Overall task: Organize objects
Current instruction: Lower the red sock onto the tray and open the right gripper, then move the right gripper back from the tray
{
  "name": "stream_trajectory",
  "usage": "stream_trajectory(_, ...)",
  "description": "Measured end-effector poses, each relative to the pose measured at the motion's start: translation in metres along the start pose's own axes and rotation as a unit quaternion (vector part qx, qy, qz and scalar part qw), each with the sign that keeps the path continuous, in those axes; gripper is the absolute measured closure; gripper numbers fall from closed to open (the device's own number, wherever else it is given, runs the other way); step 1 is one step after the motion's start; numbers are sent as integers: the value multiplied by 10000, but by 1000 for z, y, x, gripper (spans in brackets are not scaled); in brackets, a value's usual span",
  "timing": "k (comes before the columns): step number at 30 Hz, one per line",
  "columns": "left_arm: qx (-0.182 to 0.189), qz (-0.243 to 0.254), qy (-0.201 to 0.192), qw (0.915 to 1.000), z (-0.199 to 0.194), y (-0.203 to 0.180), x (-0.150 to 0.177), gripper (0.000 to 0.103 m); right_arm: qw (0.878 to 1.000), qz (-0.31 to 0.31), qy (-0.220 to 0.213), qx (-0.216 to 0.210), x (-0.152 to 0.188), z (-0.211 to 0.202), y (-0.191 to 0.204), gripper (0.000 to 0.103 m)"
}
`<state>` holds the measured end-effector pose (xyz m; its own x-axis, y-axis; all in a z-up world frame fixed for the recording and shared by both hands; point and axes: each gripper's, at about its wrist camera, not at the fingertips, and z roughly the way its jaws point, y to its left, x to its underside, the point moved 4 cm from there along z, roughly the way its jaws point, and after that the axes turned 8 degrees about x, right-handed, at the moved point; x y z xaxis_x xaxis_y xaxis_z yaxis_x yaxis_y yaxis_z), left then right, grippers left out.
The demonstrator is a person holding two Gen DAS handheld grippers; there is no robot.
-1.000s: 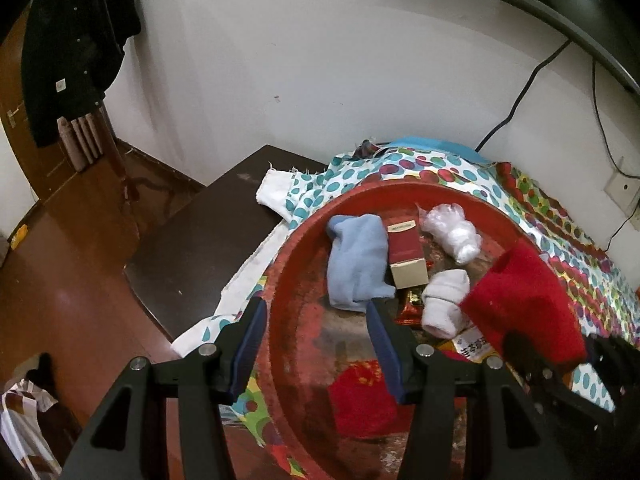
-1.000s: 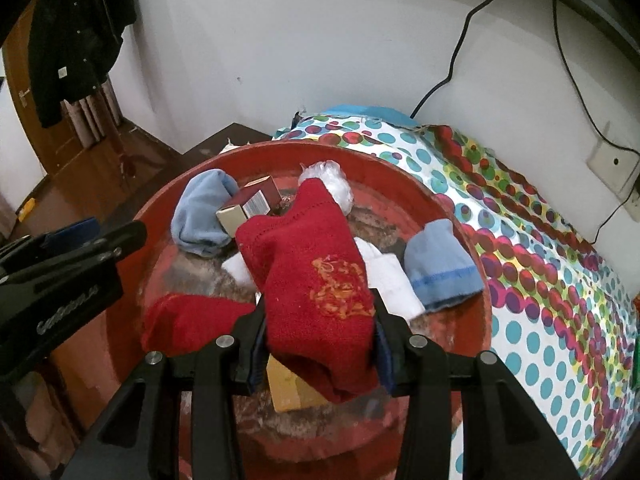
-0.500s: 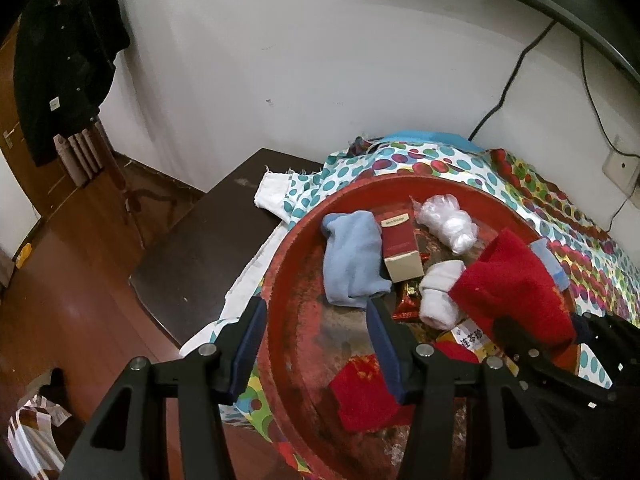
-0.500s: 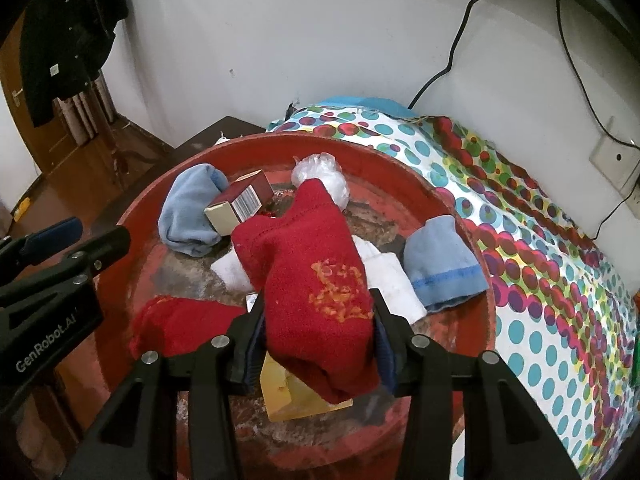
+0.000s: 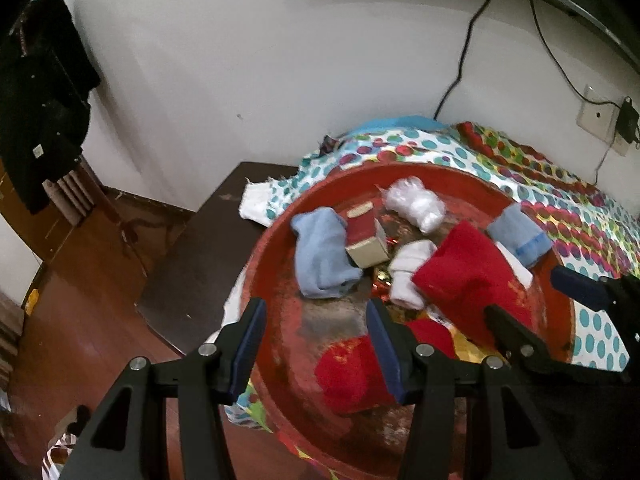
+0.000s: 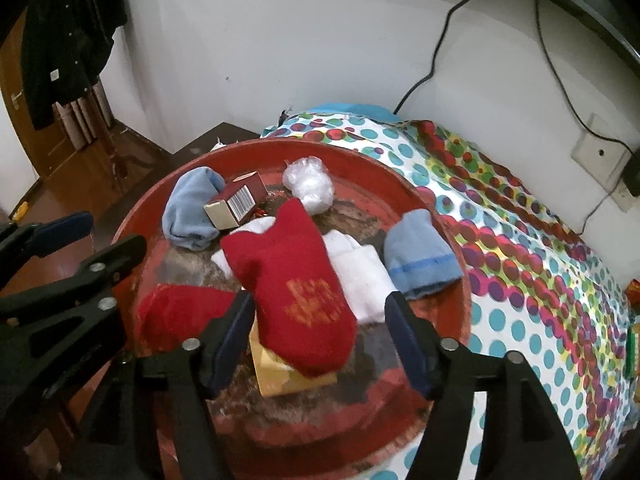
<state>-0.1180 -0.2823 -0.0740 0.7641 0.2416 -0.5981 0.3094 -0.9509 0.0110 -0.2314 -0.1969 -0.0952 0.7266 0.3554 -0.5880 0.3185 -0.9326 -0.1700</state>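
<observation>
Right wrist view: right gripper point(image 6: 318, 320) jaws opening, red sock point(image 6: 296, 280) between them, pads off it, sock over tray point(image 6: 452, 236). Left gripper point(image 5: 316, 334) open, empty. Tip: spread fully, back off w/o snagging fabric.

The red sock point(image 6: 296, 280) covers most of the yellow packet point(image 6: 276, 376) beneath it
</observation>
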Motion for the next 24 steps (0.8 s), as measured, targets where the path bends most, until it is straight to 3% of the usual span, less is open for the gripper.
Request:
stream_trajectory(2, 63, 62, 41, 10000, 2, -7, 1, 50, 10000, 30, -11, -5, 6, -7, -6, 34)
stream_trajectory(8, 200, 234, 100, 9995, 1, -24, 3, 50, 9990, 436, 27, 113, 23, -23, -33, 13)
stream_trajectory(24, 289, 454, 253, 9982, -10, -58, 11, 50, 9920, 911, 625, 610, 65, -24, -82, 4)
